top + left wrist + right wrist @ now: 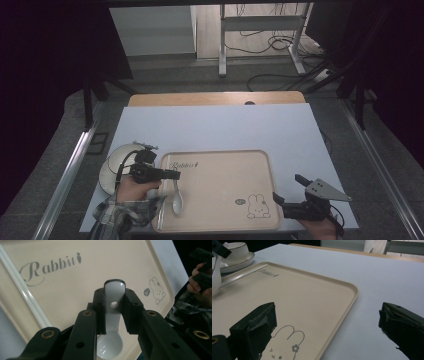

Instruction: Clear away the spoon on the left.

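The left gripper (172, 174) clamps the white ceramic spoon (113, 322) by its handle over the rabbit tray (225, 210), seemingly to set it down, while the right gripper (290, 192) waits open.

The word "Rabbit" is standing in grey script on the beige tray (62, 290), near one corner of its floor, and a small carrot sign is closing the word just after the last letter. In the high view the same word is showing at the tray's far left corner, too small to spell out there. By the opposite corner a line-drawn rabbit (158, 290) is sitting, with a small round grey badge (147, 292) just beside it; the badge's marking is reading too small to make out
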The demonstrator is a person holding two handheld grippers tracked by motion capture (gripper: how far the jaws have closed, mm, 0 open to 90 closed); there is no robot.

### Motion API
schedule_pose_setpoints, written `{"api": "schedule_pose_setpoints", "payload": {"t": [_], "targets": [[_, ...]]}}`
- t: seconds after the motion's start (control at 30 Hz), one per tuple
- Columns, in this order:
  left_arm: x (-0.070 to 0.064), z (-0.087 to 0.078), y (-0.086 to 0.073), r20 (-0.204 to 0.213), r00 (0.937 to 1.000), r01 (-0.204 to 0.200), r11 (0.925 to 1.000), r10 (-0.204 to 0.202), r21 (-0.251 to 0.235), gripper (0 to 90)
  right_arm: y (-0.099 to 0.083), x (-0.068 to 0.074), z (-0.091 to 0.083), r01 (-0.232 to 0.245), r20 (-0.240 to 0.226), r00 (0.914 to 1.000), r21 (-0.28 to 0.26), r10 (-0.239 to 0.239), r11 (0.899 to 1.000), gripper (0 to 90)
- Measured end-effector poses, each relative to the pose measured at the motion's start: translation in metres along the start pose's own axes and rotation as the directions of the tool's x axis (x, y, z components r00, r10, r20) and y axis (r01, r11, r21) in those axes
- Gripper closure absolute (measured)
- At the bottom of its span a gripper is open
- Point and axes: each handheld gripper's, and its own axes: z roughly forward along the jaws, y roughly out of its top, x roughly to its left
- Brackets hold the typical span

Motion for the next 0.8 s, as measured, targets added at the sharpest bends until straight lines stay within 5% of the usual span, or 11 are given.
{"api": "schedule_pose_setpoints", "payload": {"t": [0.5, 0.8], "targets": [[0.008, 0.017, 0.003, -0.004, 0.9991, 0.041, 0.9983, -0.041, 0.041, 74.8, 0.000, 0.000, 0.000, 0.000, -0.002, 1.0000, -0.001, 0.000, 1.000, 1.3], [0.015, 0.026, 0.006, -0.004, 0.9940, 0.109, 0.9929, -0.109, 0.048, 74.6, 0.000, 0.000, -0.001, 0.001, -0.004, 1.0000, -0.003, -0.001, 1.000, 1.3]]}}
